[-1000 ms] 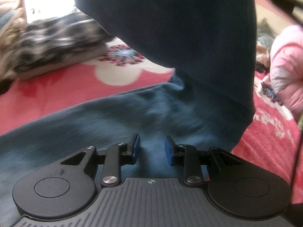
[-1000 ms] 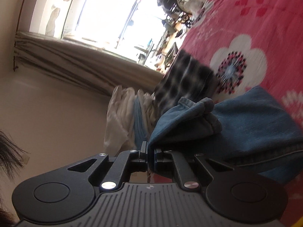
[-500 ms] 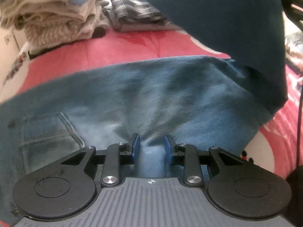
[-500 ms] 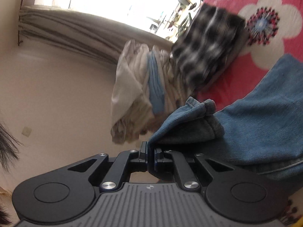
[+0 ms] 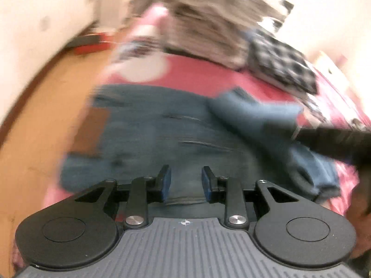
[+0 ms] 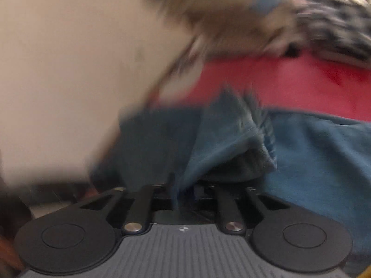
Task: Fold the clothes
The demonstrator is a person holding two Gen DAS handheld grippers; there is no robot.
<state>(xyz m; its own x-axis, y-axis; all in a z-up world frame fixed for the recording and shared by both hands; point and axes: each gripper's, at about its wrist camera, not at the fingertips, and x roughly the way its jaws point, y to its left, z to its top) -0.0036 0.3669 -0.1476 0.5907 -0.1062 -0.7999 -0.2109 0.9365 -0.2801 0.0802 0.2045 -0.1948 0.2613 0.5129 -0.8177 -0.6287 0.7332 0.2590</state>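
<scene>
Red floral bedding (image 5: pixel 208 78) covers the surface on which everything lies, and most of it is smeared by motion blur. On it the blue denim jeans (image 5: pixel 148 134) lie spread flat, waistband end toward the bed's edge, with one leg end doubled back over the body as a thick blue flap (image 5: pixel 259 120). That flap looks like the fold in progress: by my reading the leg is being laid onto the seat to halve the garment's length.

In the right wrist view the hem of that leg (image 6: pixel 234 139) bunches between the fingers of the right gripper (image 6: pixel 183 192), whose jaws are opening with the cloth between them, apparently letting the fold drop where it belongs. The left gripper (image 5: pixel 186 183) hovers over the lower denim with its blue pads apart and nothing pinched, perhaps ready to smooth or steady the fabric.

Behind the jeans, near the wall, sit a stack of pale folded clothes (image 5: pixel 204 30) and a black-and-white checked garment (image 5: pixel 283 64), probably finished pieces. Orange-brown flooring (image 5: pixel 34 120) shows beside the bed.
</scene>
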